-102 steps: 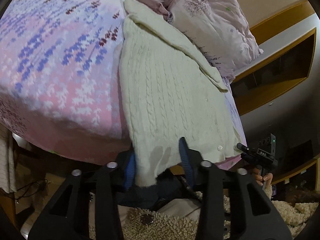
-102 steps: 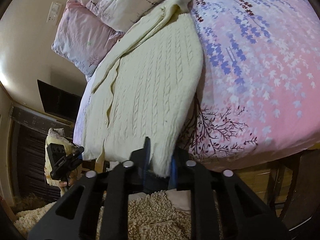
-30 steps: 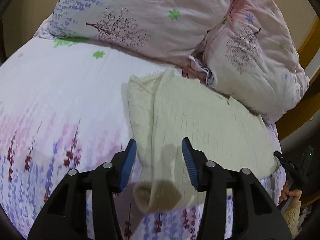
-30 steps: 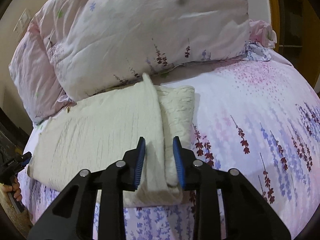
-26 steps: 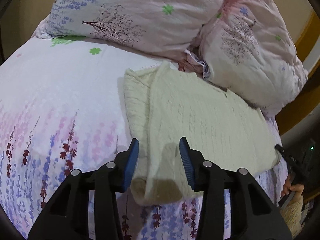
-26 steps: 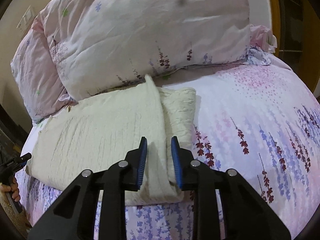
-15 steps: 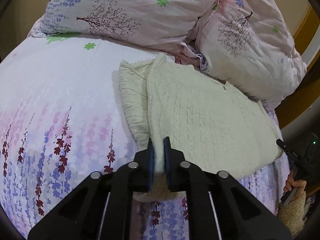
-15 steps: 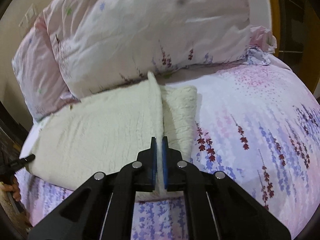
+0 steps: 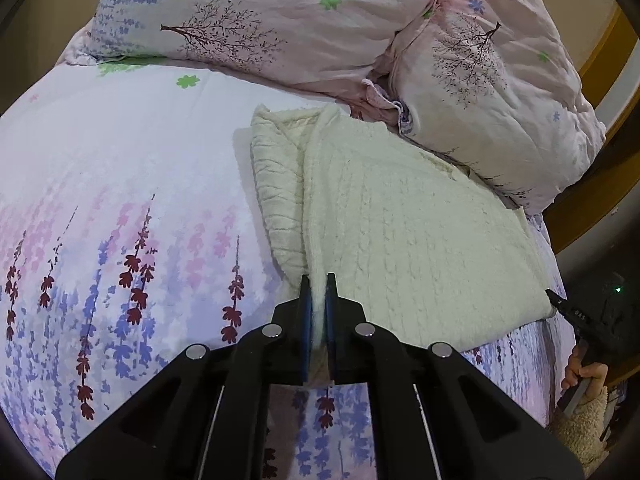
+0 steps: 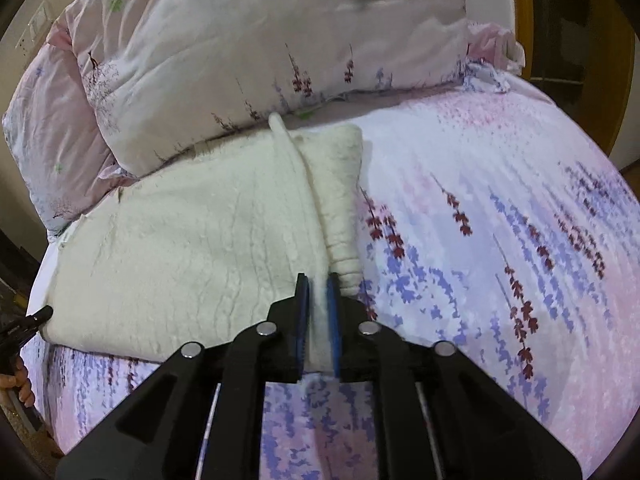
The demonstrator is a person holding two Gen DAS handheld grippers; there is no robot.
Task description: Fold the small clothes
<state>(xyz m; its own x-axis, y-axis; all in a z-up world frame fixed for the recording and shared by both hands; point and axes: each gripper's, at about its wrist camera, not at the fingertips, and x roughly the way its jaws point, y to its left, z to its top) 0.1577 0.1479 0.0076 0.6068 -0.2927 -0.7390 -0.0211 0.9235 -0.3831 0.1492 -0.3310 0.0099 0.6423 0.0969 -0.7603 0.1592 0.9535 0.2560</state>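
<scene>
A cream cable-knit sweater [image 9: 408, 232] lies folded on the floral bed sheet [image 9: 120, 208], its far edge against the pillows. It also shows in the right wrist view [image 10: 192, 248]. A folded sleeve [image 9: 276, 192] lies along its side, also seen in the right wrist view [image 10: 340, 184]. My left gripper [image 9: 315, 280] is shut on the sweater's near folded edge. My right gripper [image 10: 318, 280] is shut on the near folded edge beside the sleeve.
Two large pink floral pillows [image 9: 280, 20] [image 10: 260, 48] lie along the head of the bed behind the sweater. A wooden headboard [image 9: 608, 64] shows at the right. The other gripper and a hand [image 9: 580, 364] show at the bed's edge.
Both grippers carried the sweater's bottom hem up over the body, let go, then closed again on the near folded edge. Since half a second ago little has moved.
</scene>
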